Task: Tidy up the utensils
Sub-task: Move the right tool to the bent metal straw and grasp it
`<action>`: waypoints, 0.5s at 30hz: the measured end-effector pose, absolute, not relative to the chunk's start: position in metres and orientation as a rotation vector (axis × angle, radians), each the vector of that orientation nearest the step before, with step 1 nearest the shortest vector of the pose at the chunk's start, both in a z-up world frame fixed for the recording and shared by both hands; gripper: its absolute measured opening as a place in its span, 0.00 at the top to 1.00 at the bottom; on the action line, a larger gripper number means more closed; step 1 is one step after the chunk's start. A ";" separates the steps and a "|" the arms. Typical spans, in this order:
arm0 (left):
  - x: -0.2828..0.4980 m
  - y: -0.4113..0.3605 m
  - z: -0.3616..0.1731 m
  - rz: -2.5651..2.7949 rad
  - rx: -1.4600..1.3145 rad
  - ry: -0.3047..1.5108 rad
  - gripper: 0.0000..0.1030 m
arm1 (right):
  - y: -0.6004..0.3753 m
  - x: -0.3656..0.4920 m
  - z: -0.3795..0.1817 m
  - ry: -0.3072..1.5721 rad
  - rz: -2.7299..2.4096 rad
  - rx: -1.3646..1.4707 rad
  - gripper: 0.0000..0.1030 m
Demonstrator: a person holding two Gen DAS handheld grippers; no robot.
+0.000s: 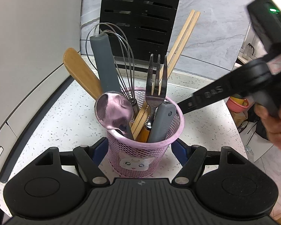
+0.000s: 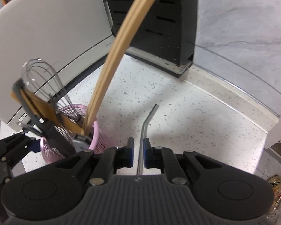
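- Holding a thin bent metal straw (image 2: pixel 147 125) between its blue pads, the right claw (image 2: pixel 138 151) is nearly closed on the straw's lower stretch; the bent far end hangs over the speckled white worktop (image 2: pixel 187 112), just right of the pink mesh utensil cup (image 2: pixel 101 140).
- The straw looks light, stiff and smooth, so it would likely slip or pivot in a loose grip; a hold near mid-length, below the bend, seems the steadiest.
- The left claw (image 1: pixel 138 148) stands half-wide around the base of the pink cup, with the blue pads at either side of it; whether they press on the mesh cannot be told.
- The cup is crowded: a steel spoon (image 1: pixel 113 110), a steel fork (image 1: pixel 156 86), a wire whisk (image 1: pixel 119 60), a wooden spatula (image 1: pixel 80 69), wooden chopsticks (image 1: pixel 179 43) and grey-handled tools.
- Judged from this, the cup is light and could tip, so bracing it makes sense while the straw is threaded into a gap near the right rim.
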State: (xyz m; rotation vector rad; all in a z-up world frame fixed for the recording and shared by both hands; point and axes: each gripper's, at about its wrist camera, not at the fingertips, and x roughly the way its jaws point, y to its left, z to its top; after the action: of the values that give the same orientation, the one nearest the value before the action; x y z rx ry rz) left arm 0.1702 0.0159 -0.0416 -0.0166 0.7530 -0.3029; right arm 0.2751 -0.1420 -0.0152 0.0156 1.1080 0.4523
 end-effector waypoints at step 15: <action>0.178 0.027 -0.042 -0.290 -0.034 0.746 0.17 | -0.110 0.327 -0.057 1.310 0.359 -0.046 0.83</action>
State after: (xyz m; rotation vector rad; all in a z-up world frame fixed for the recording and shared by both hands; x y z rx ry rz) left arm 0.1779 0.0274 -0.0415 -0.0337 0.7455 -0.2896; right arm 0.3275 -0.1098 -0.0569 -0.0464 1.3097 0.3591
